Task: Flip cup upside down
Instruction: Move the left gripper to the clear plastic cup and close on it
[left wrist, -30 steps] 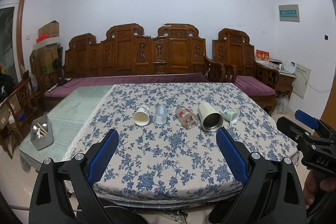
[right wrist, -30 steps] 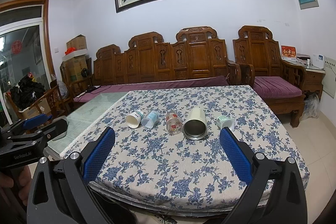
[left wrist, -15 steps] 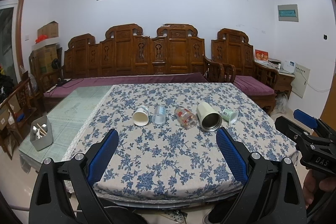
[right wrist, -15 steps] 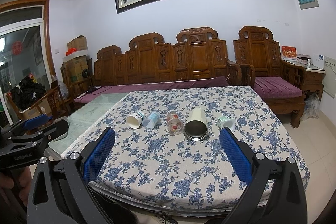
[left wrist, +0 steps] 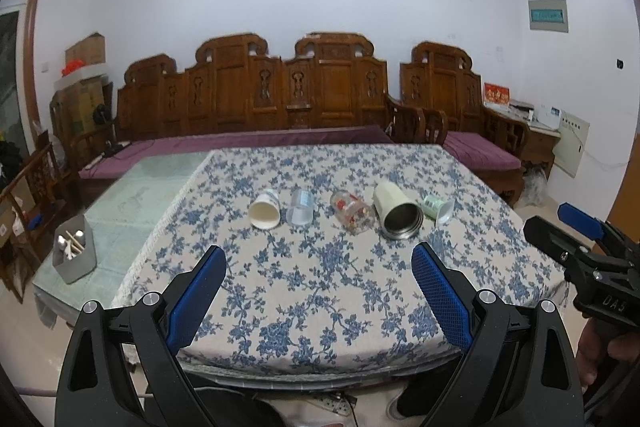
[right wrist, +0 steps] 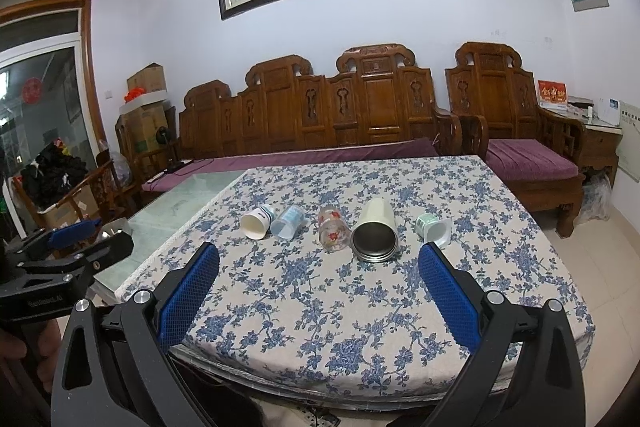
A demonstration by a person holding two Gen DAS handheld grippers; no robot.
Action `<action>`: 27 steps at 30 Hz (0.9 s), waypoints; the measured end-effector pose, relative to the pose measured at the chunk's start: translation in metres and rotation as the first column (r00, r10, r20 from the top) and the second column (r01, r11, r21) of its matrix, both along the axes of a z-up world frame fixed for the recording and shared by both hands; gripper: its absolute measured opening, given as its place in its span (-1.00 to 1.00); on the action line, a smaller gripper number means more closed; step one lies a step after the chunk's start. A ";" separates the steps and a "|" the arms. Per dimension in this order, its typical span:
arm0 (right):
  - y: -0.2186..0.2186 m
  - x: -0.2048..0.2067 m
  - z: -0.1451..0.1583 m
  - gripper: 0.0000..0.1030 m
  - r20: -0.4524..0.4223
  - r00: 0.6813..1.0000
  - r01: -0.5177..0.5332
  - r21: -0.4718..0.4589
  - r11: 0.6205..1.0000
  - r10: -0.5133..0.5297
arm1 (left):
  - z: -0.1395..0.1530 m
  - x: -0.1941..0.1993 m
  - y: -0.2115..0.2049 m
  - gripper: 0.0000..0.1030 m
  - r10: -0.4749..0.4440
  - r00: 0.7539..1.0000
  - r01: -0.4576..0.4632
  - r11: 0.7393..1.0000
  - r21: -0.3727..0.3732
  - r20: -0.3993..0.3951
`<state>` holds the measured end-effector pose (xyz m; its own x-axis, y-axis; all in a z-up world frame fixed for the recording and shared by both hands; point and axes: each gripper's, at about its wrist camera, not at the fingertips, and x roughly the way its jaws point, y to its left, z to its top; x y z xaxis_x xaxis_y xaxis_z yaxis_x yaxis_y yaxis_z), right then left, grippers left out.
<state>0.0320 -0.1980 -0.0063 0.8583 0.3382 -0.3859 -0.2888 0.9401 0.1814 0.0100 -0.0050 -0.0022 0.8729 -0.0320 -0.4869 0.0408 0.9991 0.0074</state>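
- While both tools hang short of the table [left wrist: 320, 307], nothing on it is touched, and I judge the task not yet begun.
- Left gripper [left wrist: 318, 261]: its blue fingers [left wrist: 196, 291] stand wide apart and empty, framing the near cloth, a spread that would take any cup in the row.
- Right gripper [right wrist: 318, 259]: equally wide and empty, held at about the same height; each tool shows at the edge of the other's view, so the person seems to hold them side by side at the near edge.
- Five cups lie on their sides in a row across the middle of the flowered cloth, mouths turned roughly toward the person, presumably laid out so each can be gripped and turned.
- From the person's left: a paper cup [left wrist: 264, 213], a clear cup [left wrist: 300, 211] just beside it, a glass [left wrist: 352, 213] with red print, a steel tumbler [left wrist: 396, 215] and a small green cup [left wrist: 438, 207].
- Tumbler and glass look nearly touching; I cannot tell whether they do.
- Which cup goes first I cannot tell.
- Lying down, each cup can roll, so a grip across the body near the middle seems safest before it is stood on its rim.
- A grey holder [left wrist: 74, 255] with sticks sits on the bare glass to the left, well apart from the row.
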 end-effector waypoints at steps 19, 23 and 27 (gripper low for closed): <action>0.009 0.120 -0.038 0.95 -0.125 0.992 -0.030 -0.039 0.999 0.025 | -0.044 0.143 0.011 0.75 -0.091 0.954 0.116 0.991 0.071 -0.284; 0.016 0.149 -0.052 0.95 -0.161 0.986 -0.048 -0.047 0.998 0.039 | -0.056 0.179 0.016 0.75 -0.079 0.940 0.120 0.987 0.104 -0.332; 0.026 0.171 -0.066 0.95 -0.197 0.979 -0.073 -0.058 0.996 0.060 | -0.065 0.216 0.022 0.75 -0.073 0.925 0.122 0.986 0.112 -0.373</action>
